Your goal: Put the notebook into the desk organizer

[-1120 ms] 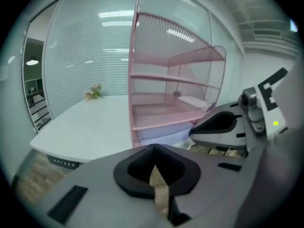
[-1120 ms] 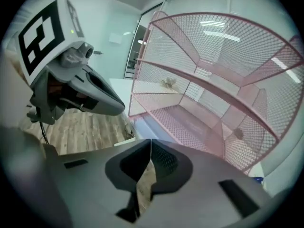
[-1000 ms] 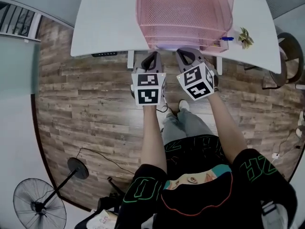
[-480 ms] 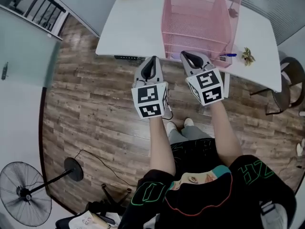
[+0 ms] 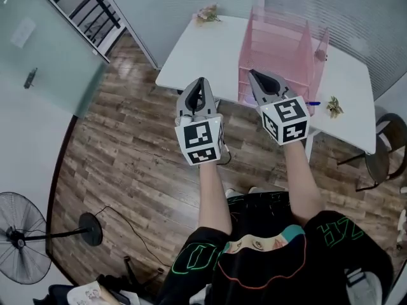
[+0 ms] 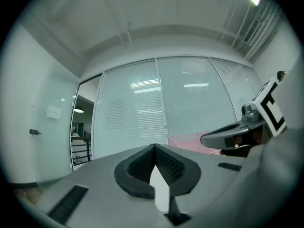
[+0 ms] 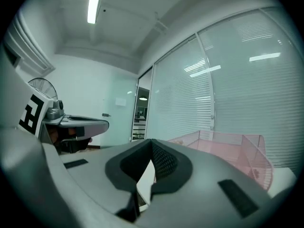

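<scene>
The pink mesh desk organizer [image 5: 280,46] stands on the white table [image 5: 203,56] ahead of me, also showing in the right gripper view [image 7: 228,148] and faintly in the left gripper view [image 6: 187,140]. I see no notebook in any view. My left gripper [image 5: 202,81] is held level in front of the table's near edge, jaws shut with nothing between them [image 6: 154,147]. My right gripper [image 5: 252,73] is level beside it, just short of the organizer's front, also shut and empty [image 7: 152,141]. Each gripper shows in the other's view.
A blue pen [image 5: 311,103] and a small plant [image 5: 332,107] lie at the table's right front; dried flowers [image 5: 208,13] sit at its far left corner. A chair [image 5: 381,157] stands right, a floor fan [image 5: 22,237] at lower left. Glass walls ring the room.
Both grippers have risen and tipped from pointing down to level. My head view has swung up, so the table and organizer now sit farther ahead and look smaller.
</scene>
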The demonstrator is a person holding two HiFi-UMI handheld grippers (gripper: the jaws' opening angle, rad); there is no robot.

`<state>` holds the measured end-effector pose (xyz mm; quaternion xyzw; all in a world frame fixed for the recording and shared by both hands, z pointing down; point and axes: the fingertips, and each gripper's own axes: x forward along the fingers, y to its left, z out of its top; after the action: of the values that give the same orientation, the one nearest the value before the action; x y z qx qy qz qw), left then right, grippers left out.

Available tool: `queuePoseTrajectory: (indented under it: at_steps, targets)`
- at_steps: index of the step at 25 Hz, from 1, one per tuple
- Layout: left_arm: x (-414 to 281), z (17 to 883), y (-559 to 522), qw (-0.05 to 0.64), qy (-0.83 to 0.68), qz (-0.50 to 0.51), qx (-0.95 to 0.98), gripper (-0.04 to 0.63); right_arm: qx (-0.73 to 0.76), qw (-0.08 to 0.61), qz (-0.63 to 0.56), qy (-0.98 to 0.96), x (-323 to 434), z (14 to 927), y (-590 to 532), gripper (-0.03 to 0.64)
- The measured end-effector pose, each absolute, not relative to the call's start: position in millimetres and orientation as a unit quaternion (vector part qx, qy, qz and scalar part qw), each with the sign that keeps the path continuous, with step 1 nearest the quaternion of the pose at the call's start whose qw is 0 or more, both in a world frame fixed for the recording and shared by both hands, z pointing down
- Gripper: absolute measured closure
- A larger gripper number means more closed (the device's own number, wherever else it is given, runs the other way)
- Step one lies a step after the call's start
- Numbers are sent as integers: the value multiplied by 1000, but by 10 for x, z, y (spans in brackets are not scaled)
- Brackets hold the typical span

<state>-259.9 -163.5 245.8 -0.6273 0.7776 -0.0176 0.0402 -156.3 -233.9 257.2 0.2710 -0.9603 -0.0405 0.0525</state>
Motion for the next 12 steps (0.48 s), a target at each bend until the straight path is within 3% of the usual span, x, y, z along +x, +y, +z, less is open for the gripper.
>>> queuePoseTrajectory:
  at_steps: [5, 12]
  targets:
    - [-2576, 2152, -1583, 82, 784, -7, -616, 598, 285, 14, -32, -958, -1438, 2275, -2405, 615]
    - [-2553, 2084, -1567, 83, 793, -15, -603, 598, 288, 1, -37, -957, -1379, 2137, -2375, 615]
